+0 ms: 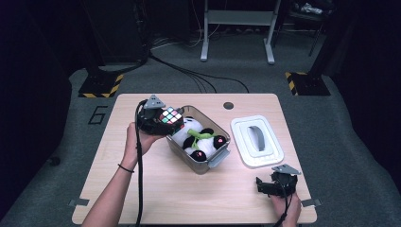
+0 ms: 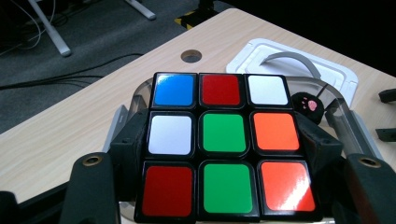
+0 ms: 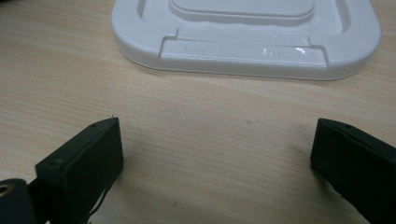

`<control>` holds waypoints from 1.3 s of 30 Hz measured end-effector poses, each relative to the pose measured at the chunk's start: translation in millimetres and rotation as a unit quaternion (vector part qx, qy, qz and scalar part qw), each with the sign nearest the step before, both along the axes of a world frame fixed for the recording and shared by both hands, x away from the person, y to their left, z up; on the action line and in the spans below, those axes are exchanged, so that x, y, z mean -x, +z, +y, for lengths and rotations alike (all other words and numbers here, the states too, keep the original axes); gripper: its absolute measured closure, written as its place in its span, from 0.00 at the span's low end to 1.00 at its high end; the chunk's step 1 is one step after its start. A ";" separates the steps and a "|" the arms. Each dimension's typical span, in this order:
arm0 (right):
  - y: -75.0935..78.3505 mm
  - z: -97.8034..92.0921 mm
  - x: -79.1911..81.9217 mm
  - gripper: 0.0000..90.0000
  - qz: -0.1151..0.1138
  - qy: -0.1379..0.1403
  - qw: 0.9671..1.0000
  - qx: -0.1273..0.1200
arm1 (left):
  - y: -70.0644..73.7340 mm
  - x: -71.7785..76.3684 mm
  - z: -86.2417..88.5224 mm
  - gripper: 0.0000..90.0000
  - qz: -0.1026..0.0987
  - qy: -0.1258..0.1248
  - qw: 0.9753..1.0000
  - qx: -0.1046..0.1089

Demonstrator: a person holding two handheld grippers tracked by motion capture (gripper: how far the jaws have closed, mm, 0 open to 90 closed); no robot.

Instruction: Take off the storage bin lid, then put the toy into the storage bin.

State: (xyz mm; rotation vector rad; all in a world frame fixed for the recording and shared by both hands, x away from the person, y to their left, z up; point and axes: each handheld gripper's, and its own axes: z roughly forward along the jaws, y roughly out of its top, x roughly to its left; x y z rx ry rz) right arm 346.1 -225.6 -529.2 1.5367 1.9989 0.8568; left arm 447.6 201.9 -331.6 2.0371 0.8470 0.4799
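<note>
A colour-tiled puzzle cube (image 1: 170, 116) (image 2: 224, 144) is clamped in my left gripper (image 1: 158, 120), held over the near-left corner of a clear plastic bin (image 1: 222, 158). Both jaws press the cube's sides in the left gripper view. Inside the bin lies a black-and-white panda plush (image 1: 201, 139), with one paw (image 2: 310, 103) peeking past the cube. The bin's white lid (image 1: 257, 140) (image 3: 243, 37) with its grey handle lies flat on the table to the right. My right gripper (image 1: 274, 185) (image 3: 215, 149) rests low near the table's front right, jaws wide apart over bare wood, just short of the lid.
The wooden table (image 1: 156, 189) has a round cable hole (image 1: 229, 105) (image 2: 191, 56) at its back edge. Beyond it are grey floor, cables and stand legs (image 1: 236, 33). A black cable trails from my left gripper along the forearm.
</note>
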 end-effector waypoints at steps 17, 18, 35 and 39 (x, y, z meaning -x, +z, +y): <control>0.0 0.1 0.0 0.02 0.000 -0.001 1.000 0.000 | -17.2 3.6 -61.2 0.38 0.031 -0.035 0.999 0.007; 0.0 0.1 0.0 0.02 0.000 -0.001 1.000 0.000 | -17.2 3.6 -61.2 0.38 0.031 -0.035 0.999 0.007; 0.1 0.2 0.4 0.02 0.001 -0.003 1.000 -0.001 | -42.6 8.7 -99.0 0.38 0.059 -0.030 0.998 0.006; 0.1 0.1 0.4 0.02 0.000 -0.002 1.000 -0.001 | -52.8 8.8 -104.8 0.38 0.064 -0.018 0.998 -0.008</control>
